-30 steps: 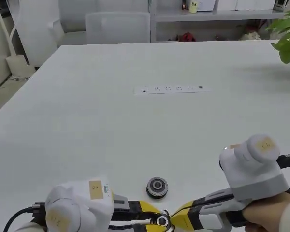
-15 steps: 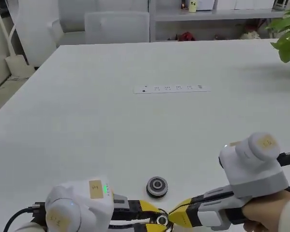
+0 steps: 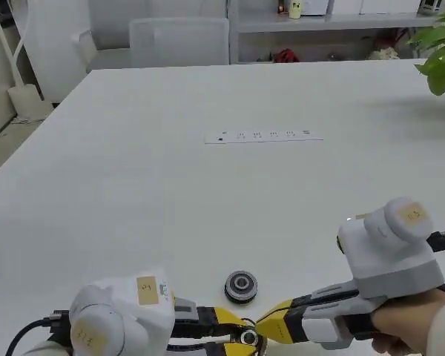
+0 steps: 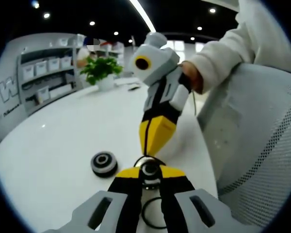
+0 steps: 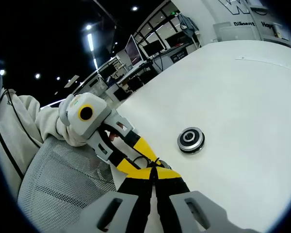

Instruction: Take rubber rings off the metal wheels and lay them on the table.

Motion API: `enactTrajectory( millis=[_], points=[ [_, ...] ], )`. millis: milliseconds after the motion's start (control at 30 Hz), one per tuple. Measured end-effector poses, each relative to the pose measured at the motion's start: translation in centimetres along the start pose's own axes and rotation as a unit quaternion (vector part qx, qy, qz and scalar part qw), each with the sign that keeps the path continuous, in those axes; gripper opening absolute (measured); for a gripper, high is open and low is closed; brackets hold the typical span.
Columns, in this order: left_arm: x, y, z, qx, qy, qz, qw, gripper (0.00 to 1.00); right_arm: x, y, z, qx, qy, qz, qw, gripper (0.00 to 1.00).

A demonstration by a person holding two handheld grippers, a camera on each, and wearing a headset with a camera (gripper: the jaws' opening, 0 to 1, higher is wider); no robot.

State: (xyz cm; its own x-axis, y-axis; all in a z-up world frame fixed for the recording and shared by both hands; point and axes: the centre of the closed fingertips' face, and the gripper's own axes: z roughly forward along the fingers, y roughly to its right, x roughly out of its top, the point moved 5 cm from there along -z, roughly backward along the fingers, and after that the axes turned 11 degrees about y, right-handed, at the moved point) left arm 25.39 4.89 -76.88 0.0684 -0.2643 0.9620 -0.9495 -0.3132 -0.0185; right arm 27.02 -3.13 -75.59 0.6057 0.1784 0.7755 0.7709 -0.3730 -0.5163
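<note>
Here we have the left hand-held gripper [image 3: 248,338] clamped across the small silver metal wheel [image 4: 150,170], steadying it just over the white table [image 3: 208,193] near its front edge. The right hand-held gripper [image 5: 153,171], jaws pressed together, seems to pinch the wheel's thin black rubber ring [image 4: 145,158] to peel it off. The wheel's face looks up, its axle roughly upright. A second black-ringed metal wheel [image 3: 241,287] lies flat nearby.
</note>
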Motion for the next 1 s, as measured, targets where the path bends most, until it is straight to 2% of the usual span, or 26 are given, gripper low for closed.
enactTrajectory(
  millis=[300, 500, 633, 733, 833, 1000],
  points=[
    [0.2, 0.0, 0.1, -0.001, -0.014, 0.002, 0.9999, 0.15, -0.2, 0.4, -0.1, -0.012, -0.006, 0.001, 0.9999, 0.0],
    [1.2, 0.0, -0.4, -0.012, -0.016, 0.016, 0.9997, 0.24, -0.2, 0.5, -0.1, -0.015, -0.006, 0.003, 0.9999, 0.0],
    [2.9, -1.2, -1.2, 0.009, 0.006, 0.013, 0.9998, 0.33, -0.3, 0.5, -0.2, -0.016, -0.007, 0.005, 0.9998, 0.0],
    [3.6, -1.7, -2.1, 0.017, 0.013, 0.015, 0.9997, 0.36, -0.2, 0.5, -0.1, -0.014, -0.005, 0.005, 0.9999, 0.0],
    [4.1, -2.1, -3.1, 0.022, 0.018, 0.007, 0.9996, 0.4, -0.2, 0.5, -0.1, -0.013, -0.005, 0.006, 0.9999, 0.0],
    [4.0, -2.7, -5.7, 0.053, 0.015, 0.003, 0.9985, 0.49, 0.1, 0.5, -0.3, -0.013, 0.0, 0.005, 0.9999, 0.0]
  ],
)
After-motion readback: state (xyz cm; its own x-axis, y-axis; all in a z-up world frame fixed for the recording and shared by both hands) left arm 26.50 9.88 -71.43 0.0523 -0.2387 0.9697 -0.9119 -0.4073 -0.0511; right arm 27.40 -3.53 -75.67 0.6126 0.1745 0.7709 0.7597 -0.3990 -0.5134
